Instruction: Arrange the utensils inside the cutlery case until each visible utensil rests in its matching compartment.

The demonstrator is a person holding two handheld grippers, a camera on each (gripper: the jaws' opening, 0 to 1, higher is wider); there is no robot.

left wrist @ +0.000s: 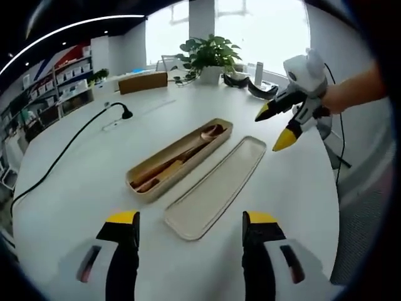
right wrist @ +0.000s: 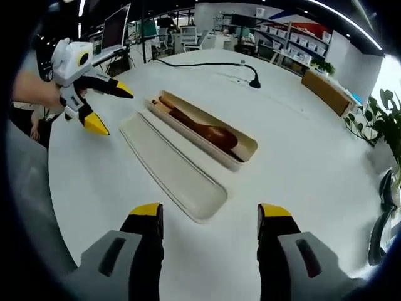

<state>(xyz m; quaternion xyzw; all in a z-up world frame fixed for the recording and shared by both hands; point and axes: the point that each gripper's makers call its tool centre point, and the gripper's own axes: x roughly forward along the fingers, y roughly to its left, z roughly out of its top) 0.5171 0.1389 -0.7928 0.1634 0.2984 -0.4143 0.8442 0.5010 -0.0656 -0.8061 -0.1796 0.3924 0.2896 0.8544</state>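
1. The cutlery case [left wrist: 180, 158] [right wrist: 203, 130] lies open on the white table [left wrist: 88, 182] [right wrist: 301, 144], with wooden utensils [left wrist: 182, 157] [right wrist: 197, 127] lying lengthwise inside it; which compartment each sits in cannot be told.
2. The case's lid [left wrist: 216, 187] [right wrist: 172, 165] lies just beside the case, parallel to it and hollow side up.
3. The left gripper [left wrist: 191, 226] [right wrist: 103, 106] hovers above the table, near one end of the lid, jaws spread wide and holding nothing.
4. The right gripper [right wrist: 210, 219] [left wrist: 279, 125] hovers off the other end of the case and lid, also wide open and empty, touching neither.
5. Beyond the case, a black cable [left wrist: 69, 147] [right wrist: 207, 64] runs across the table, and a potted plant [left wrist: 208, 55] stands at the far edge.
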